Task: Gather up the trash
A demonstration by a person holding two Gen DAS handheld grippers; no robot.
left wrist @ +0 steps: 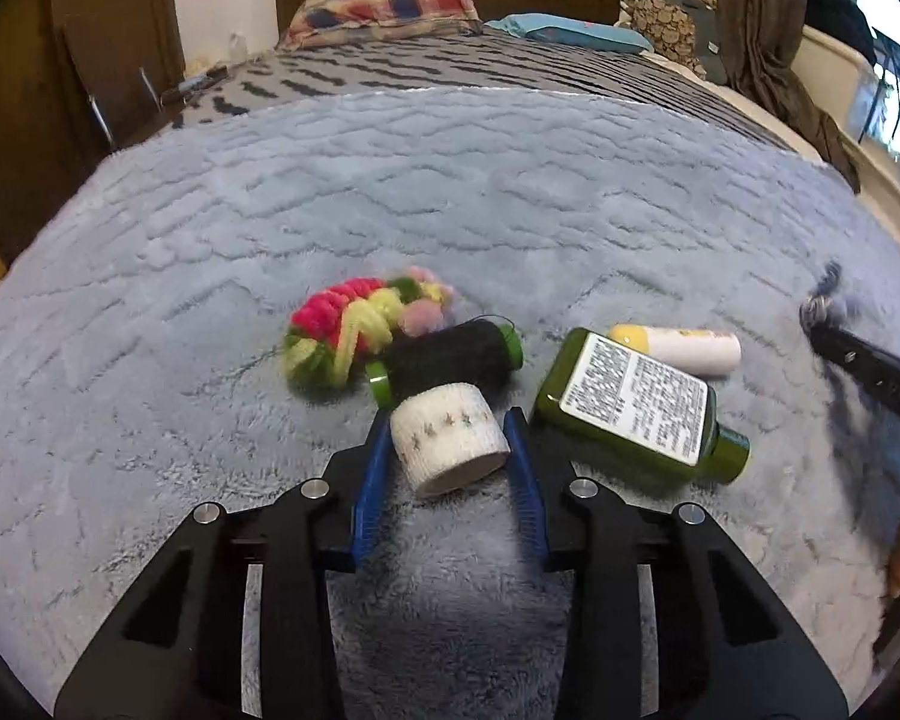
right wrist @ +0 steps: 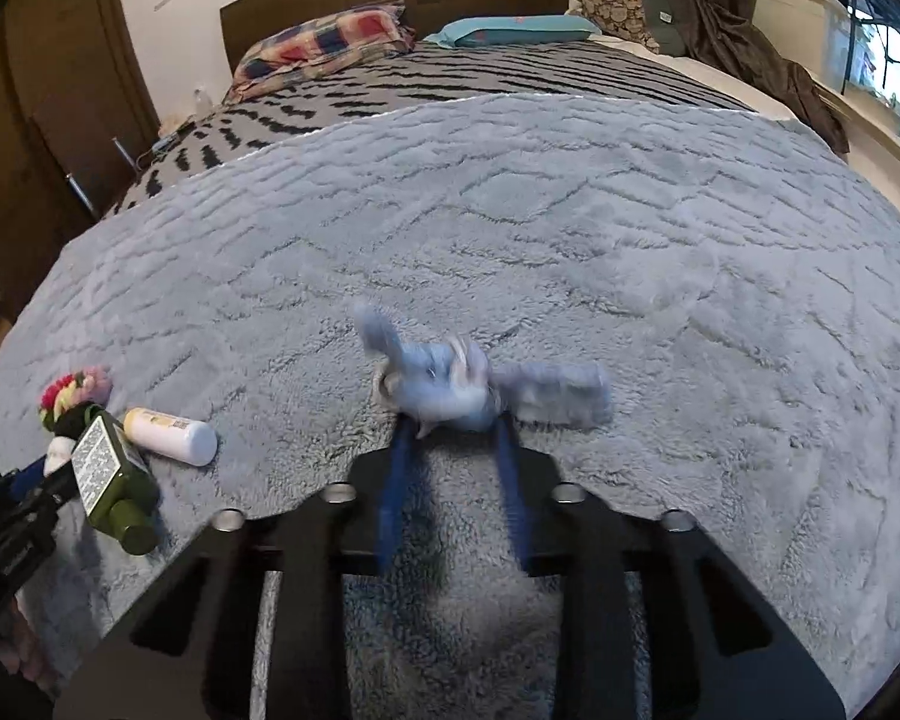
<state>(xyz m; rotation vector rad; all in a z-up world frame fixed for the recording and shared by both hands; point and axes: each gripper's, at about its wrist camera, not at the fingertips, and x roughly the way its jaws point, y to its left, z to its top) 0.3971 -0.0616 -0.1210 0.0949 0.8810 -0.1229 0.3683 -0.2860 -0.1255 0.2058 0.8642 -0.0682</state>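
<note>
**Two pieces of trash taken up from the blanket**

Nearest the foot edge of the grey blanket (left wrist: 450, 192), the left gripper (left wrist: 450, 450) is seen with its blue pads set against the two sides of a white tape roll (left wrist: 450, 447), which lies on its side with the open core turned toward the camera. The roll is judged light and fairly stiff, with a cloth-like wrap that should not slip; a hold across its round outside, as here, is thought sound, though a hard squeeze could flatten the core.

The right gripper (right wrist: 450, 420) is seen nearly pressed together on a crumpled pale blue scrap (right wrist: 450, 390), blurred in its view. The scrap is judged very light and soft; it is best pinched at its bunched middle, since loose ends may trail.

Just beside the roll, toward the right edge, a green bottle (left wrist: 636, 408) is laid flat with its label up, and a white tube (left wrist: 678, 348) is found just behind it. Behind the roll a black thread spool (left wrist: 450, 360) is touched by a bundle of bright yarn (left wrist: 342, 330). Farther off, toward the head of the bed, a checked pillow (left wrist: 384, 6) is seen.
</note>
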